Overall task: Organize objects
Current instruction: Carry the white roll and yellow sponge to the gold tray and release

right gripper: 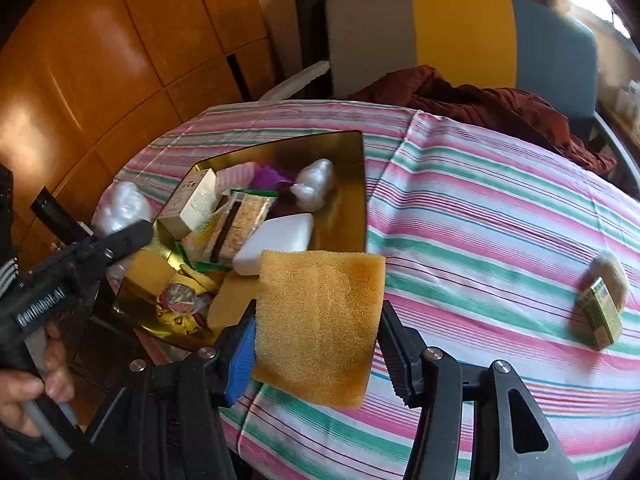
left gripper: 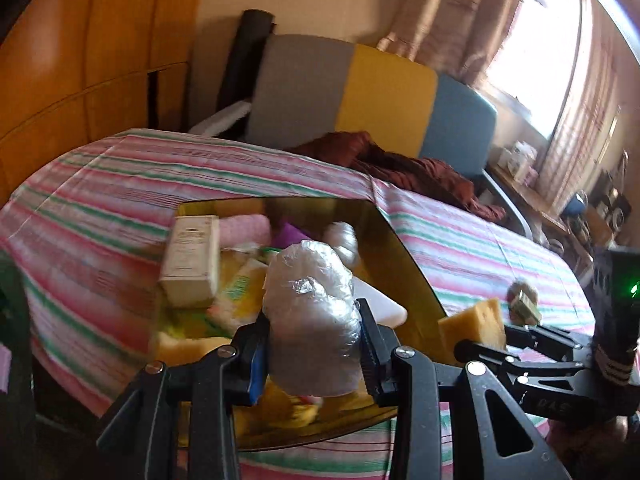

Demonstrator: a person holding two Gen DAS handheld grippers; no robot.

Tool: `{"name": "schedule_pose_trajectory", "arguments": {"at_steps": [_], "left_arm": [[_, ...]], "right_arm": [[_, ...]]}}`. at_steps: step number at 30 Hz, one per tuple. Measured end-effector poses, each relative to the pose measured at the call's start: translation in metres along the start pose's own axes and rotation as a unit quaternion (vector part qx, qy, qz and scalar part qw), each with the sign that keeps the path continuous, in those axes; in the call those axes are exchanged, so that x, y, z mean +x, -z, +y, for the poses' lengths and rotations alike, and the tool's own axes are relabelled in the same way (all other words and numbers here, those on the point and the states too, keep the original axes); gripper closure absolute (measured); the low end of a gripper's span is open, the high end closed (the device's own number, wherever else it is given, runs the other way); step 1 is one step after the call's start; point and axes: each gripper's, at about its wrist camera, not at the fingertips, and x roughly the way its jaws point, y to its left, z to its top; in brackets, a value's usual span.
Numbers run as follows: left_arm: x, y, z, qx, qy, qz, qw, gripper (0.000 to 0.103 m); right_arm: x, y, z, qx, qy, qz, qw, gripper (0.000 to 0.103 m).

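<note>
My left gripper is shut on a clear plastic-wrapped bundle, held above the near end of a gold tray. My right gripper is shut on a yellow sponge, just off the tray's near right corner. The tray holds a cream box, a white block, a second plastic bundle, a pink sponge and snack packs. The right wrist view shows the left gripper with its bundle at the tray's left side.
A striped cloth covers the surface. A small green box and a beige fluffy lump lie at the right. A maroon cloth and a grey, yellow and blue chair back stand behind. Wooden panels are at the left.
</note>
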Motion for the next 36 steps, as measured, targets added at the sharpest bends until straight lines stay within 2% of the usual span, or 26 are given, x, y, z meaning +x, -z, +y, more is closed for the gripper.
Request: {"name": "schedule_pose_trajectory", "arguments": {"at_steps": [9,22,27,29,32,36], "left_arm": [[-0.014,0.002,0.034,-0.036,-0.011,-0.015,0.9992,0.066],[-0.006,0.006,0.025,-0.024,0.003,-0.002,0.9997,0.066],[-0.007,0.005,0.026,-0.025,0.003,-0.004,0.9997,0.066],[-0.006,0.005,0.028,-0.029,0.001,-0.003,0.9996,0.066],[-0.003,0.005,0.028,-0.031,0.002,0.001,0.9995,0.066],[0.003,0.0,0.02,-0.019,0.005,0.005,0.9998,0.066]], "right_arm": [[0.017,-0.007,0.017,-0.031,-0.004,0.005,0.999,0.046],[0.035,-0.009,0.017,-0.027,0.001,0.013,1.0,0.046],[0.045,-0.01,0.014,-0.019,-0.003,0.019,1.0,0.042],[0.045,-0.008,0.014,-0.017,-0.002,0.019,1.0,0.035],[0.04,-0.006,0.012,-0.006,-0.014,0.015,1.0,0.031],[0.031,-0.005,0.014,-0.01,-0.007,0.004,1.0,0.026]]}}
